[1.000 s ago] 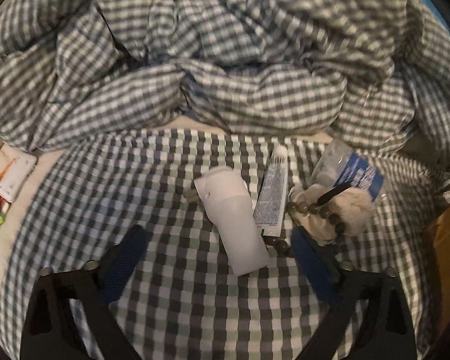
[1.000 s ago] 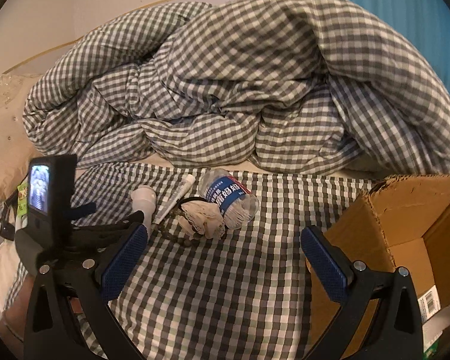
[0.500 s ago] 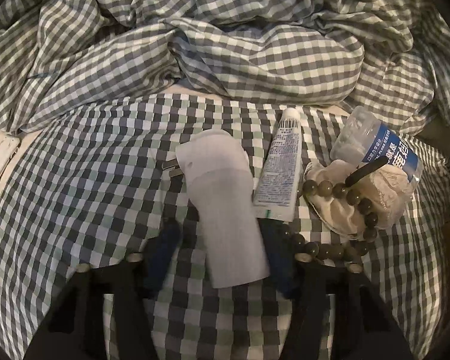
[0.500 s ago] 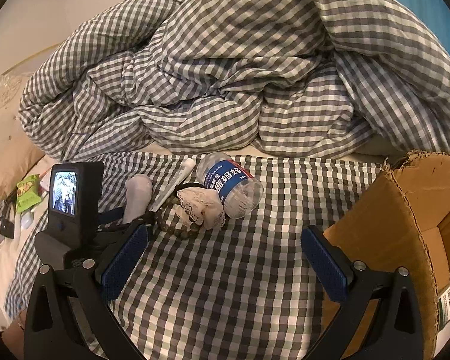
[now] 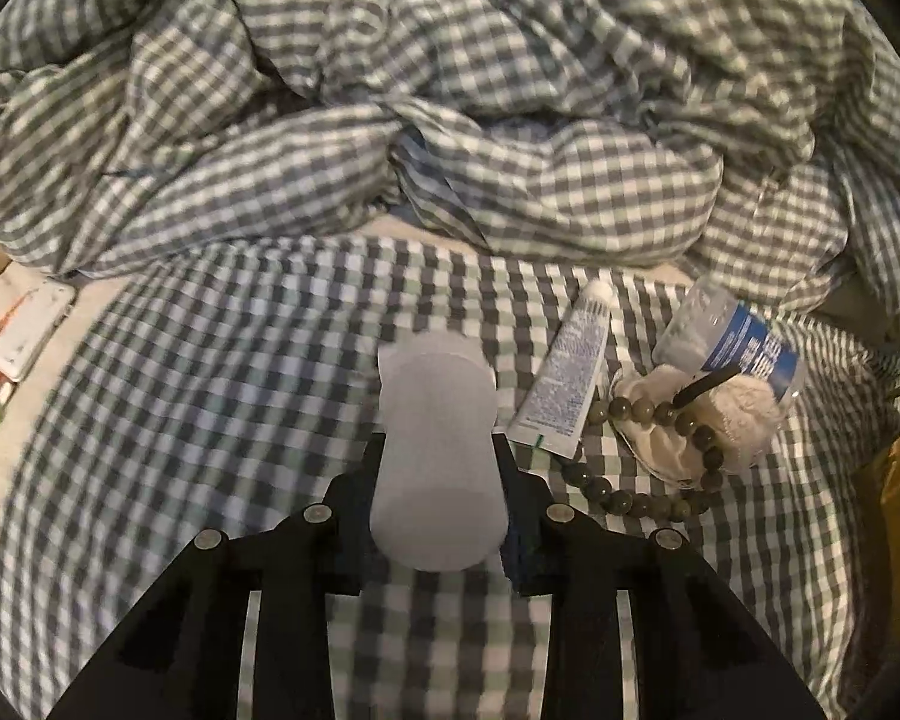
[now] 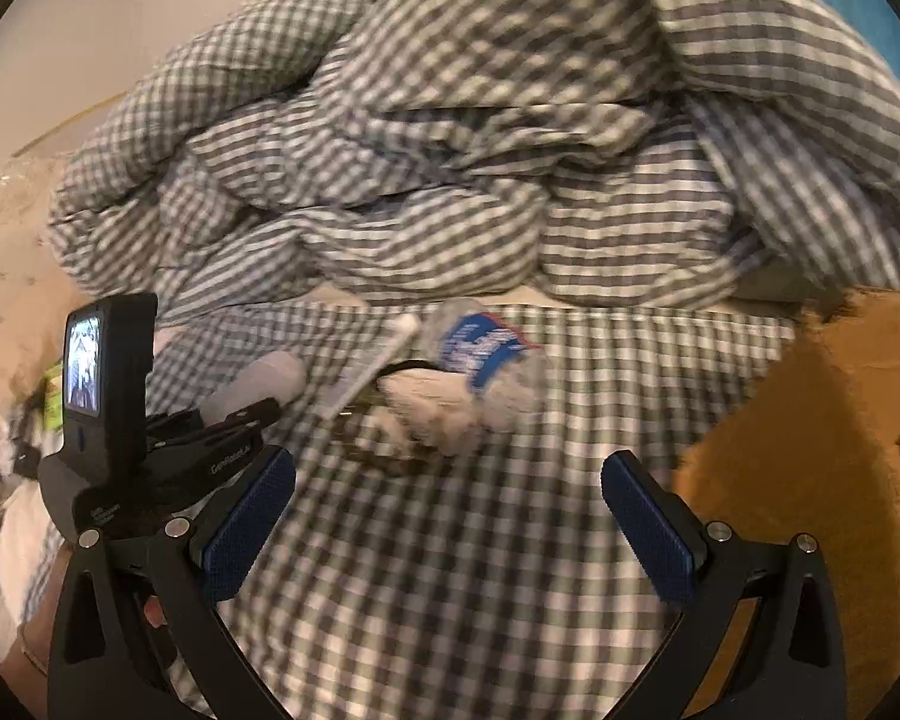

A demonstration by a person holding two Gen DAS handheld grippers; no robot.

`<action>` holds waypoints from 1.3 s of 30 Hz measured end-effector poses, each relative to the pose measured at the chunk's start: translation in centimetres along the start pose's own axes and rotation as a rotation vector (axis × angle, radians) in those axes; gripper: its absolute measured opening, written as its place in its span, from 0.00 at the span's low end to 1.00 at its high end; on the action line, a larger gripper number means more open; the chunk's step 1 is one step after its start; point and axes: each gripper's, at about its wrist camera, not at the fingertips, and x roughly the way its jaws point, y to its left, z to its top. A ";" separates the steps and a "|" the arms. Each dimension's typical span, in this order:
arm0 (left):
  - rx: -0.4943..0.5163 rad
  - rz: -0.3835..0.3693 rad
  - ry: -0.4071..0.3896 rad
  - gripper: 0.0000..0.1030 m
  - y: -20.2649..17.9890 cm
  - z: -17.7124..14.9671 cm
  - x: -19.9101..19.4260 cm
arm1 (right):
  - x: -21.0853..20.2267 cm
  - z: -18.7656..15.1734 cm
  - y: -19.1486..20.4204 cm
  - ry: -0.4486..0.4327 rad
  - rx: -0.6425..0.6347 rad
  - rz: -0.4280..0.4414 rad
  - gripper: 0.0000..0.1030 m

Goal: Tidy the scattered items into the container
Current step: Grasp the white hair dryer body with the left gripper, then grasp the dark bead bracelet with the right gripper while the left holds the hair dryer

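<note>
- The left gripper (image 5: pixel 438 480) is clamping the translucent white plastic bottle (image 5: pixel 438 450), its jaws having just been closing, with the pads pressing on both sides of the bottle's lower half.
- The bottle is lying lengthwise on the grey-and-white checked bed sheet (image 5: pixel 210 420), its far end pointing toward the crumpled checked duvet (image 5: pixel 450 120).
- Just right of the bottle, a white squeeze tube with small print (image 5: pixel 564 378) is lying at a slant, near but apart from it.
- Farther right of the bottle, a string of dark green beads (image 5: pixel 642 498) is curling around a cream lace-edged cloth (image 5: pixel 720 414), and a clear plastic water bottle with a blue label (image 5: pixel 732 342) is lying on its side against that cloth.
- The right gripper (image 6: pixel 450 516) is hovering over the sheet with its blue-padded jaws wide apart and nothing between them.
- The brown cardboard box (image 6: pixel 810 450) is standing well to the right of the bottle, beside the right gripper.
</note>
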 end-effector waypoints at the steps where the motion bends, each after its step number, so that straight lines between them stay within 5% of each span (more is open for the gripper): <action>1: -0.002 0.000 -0.008 0.30 0.2 0.2 -0.5 | 0.4 0.0 0.4 0.005 -0.011 0.020 1.00; 5: 0.019 0.014 -0.017 0.11 1.4 0.6 -2.2 | 3.2 0.1 2.1 0.059 -0.037 0.097 0.99; 18: -0.036 -0.032 0.011 0.11 5.6 0.0 -1.0 | 12.4 0.4 5.2 0.211 -0.126 0.151 0.94; 20: -0.039 -0.040 0.017 0.13 5.6 0.1 -0.6 | 13.1 0.4 5.2 0.228 -0.140 0.154 0.84; 23: -0.055 -0.058 0.019 0.29 5.8 0.4 -0.3 | 14.6 0.3 5.2 0.270 -0.147 0.166 0.64; 26: -0.059 -0.068 0.000 0.59 5.8 0.8 -0.4 | 15.8 0.2 5.4 0.291 -0.169 0.149 0.63; 32: -0.057 -0.066 -0.013 0.71 5.8 1.5 -0.2 | 16.6 0.0 6.2 0.287 -0.223 0.104 0.60; 35: -0.063 -0.065 -0.014 0.73 5.8 1.7 -0.1 | 16.6 0.1 5.8 0.273 -0.215 0.080 0.11; 39: -0.054 -0.067 -0.007 0.75 5.7 1.7 0.3 | 16.2 0.5 5.2 0.275 -0.182 0.111 0.11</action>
